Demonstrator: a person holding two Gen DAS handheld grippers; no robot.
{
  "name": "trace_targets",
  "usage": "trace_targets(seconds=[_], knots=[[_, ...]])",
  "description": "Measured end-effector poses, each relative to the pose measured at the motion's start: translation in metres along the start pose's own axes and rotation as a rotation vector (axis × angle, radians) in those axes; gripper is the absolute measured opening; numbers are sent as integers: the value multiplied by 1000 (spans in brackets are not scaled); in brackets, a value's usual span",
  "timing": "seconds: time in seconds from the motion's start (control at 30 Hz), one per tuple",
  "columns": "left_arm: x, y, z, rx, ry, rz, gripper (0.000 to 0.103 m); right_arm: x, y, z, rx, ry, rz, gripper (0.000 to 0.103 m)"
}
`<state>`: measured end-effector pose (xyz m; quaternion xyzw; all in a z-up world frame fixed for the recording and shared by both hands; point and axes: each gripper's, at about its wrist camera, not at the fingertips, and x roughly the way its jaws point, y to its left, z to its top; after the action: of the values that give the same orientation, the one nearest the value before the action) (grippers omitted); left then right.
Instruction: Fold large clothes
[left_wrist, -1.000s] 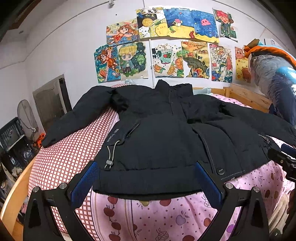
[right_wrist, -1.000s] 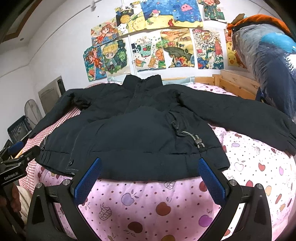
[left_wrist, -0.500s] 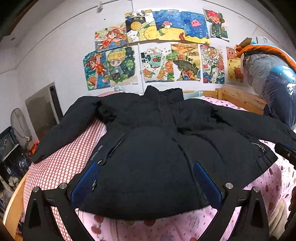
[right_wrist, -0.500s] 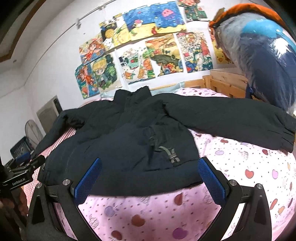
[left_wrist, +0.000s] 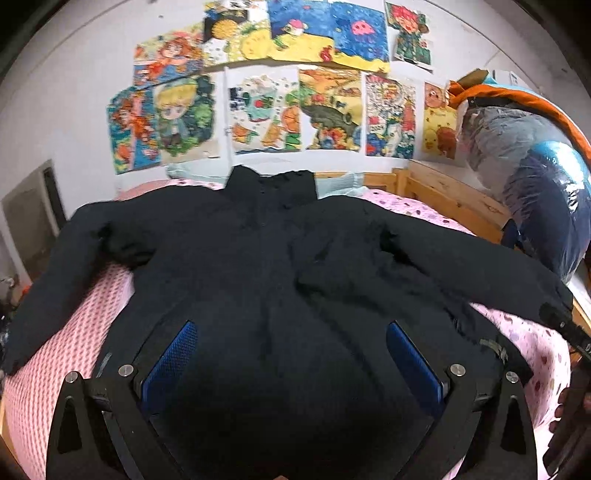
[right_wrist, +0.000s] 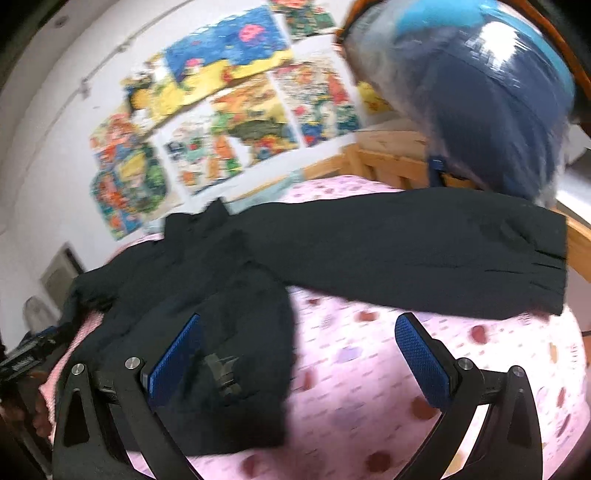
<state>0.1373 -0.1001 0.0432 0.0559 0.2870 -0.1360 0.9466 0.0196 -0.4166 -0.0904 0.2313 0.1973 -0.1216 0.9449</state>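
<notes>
Both claws stand wide apart and hold nothing. Left claw (left_wrist: 288, 354) hangs over the near hem of the jacket (left_wrist: 266, 280), its blue pads spread to either side of the body panel; contact with the cloth cannot be confirmed. Right claw (right_wrist: 295, 354) sits at the near right side of the jacket, with one pad over the hem corner and the other over bare bedding. This view is blurred, so fine detail is not readable.

The jacket lies front up on the bed (left_wrist: 74, 354), collar at the far end toward the wall, hem at the near end. Left sleeve (left_wrist: 62, 280) runs out over the checked cover. Right sleeve (right_wrist: 424, 251) lies straight out to the right across the pink sheet, cuff close to the wooden bed frame (right_wrist: 388, 162).

Task status: the garment is spread flat, and no fold is visible. Both sleeves remain to be brought over the body, followed by folding the body itself. Judged from this layout, the work is at its start.
</notes>
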Motion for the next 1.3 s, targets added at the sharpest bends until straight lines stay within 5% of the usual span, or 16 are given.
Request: trace_targets(seconds=[0.3, 0.47, 0.63, 0.7, 0.83, 0.87, 0.97, 1.1, 1.3], knots=[[86, -28, 71, -7, 70, -130, 103, 51, -53, 15, 272, 59, -215, 102], [162, -56, 111, 68, 78, -100, 103, 80, -48, 20, 323, -5, -322, 102], [239, -69, 129, 3, 169, -121, 103, 84, -50, 21, 407, -96, -354, 99], [258, -80, 133, 10, 165, -140, 103, 82, -51, 18, 423, -138, -372, 76], [299, -106, 129, 100, 213, -140, 103, 81, -60, 13, 465, -187, -378, 49], [309, -109, 124, 109, 227, -137, 103, 80, -62, 12, 472, -196, -390, 31], [333, -104, 113, 88, 310, -152, 103, 74, -62, 14, 454, -222, -391, 17], [358, -88, 102, -10, 425, -221, 103, 67, -37, 34, 302, -246, -396, 10], [307, -49, 127, -107, 380, -293, 102, 55, 21, 103, 1, -289, -255, 9]])
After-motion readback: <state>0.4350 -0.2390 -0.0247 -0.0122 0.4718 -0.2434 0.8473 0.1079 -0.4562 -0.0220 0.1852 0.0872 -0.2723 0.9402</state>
